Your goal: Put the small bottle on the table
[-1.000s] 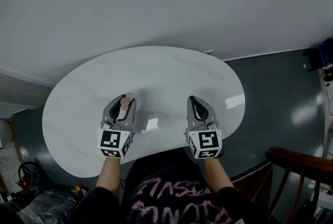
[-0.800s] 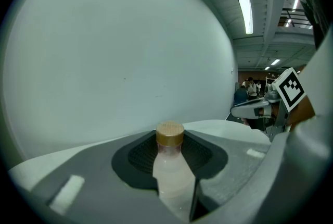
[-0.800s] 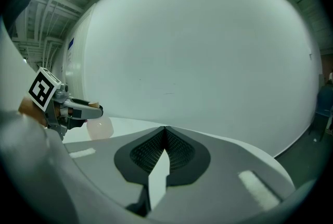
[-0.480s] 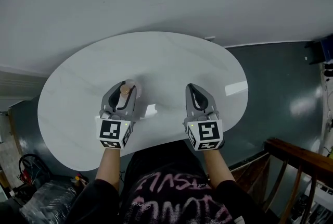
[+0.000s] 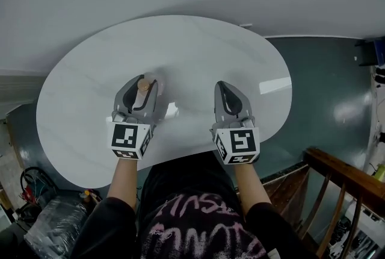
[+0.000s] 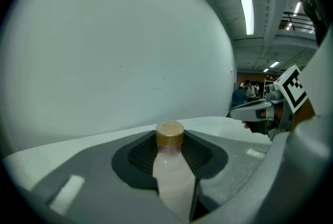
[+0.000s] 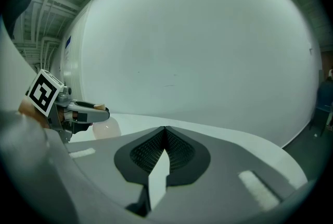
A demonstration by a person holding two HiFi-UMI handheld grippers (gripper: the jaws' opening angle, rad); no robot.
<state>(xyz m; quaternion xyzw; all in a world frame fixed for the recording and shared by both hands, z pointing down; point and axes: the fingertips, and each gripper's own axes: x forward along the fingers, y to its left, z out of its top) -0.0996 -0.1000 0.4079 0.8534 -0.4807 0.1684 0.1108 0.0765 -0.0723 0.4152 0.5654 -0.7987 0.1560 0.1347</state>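
Observation:
A small bottle (image 6: 170, 173) with pale pinkish-white liquid and a gold cap (image 5: 143, 85) stands upright between the jaws of my left gripper (image 5: 140, 91), which is shut on it over the white oval table (image 5: 192, 53). Whether the bottle's base touches the tabletop is hidden. My right gripper (image 5: 228, 97) hovers over the table to the right, its jaws shut together with nothing between them (image 7: 164, 147). In the right gripper view the left gripper (image 7: 86, 112) shows at the left with the bottle's rounded body (image 7: 105, 127) under it.
A white wall rises behind the table. Dark floor (image 5: 325, 89) lies to the right, with a wooden railing (image 5: 346, 176) at the lower right. Clutter (image 5: 36, 215) sits on the floor at the lower left. The table's near edge is at my body.
The view has shifted so the table sits higher in the frame. Both grippers keep their places and states, the left still holding the bottle.

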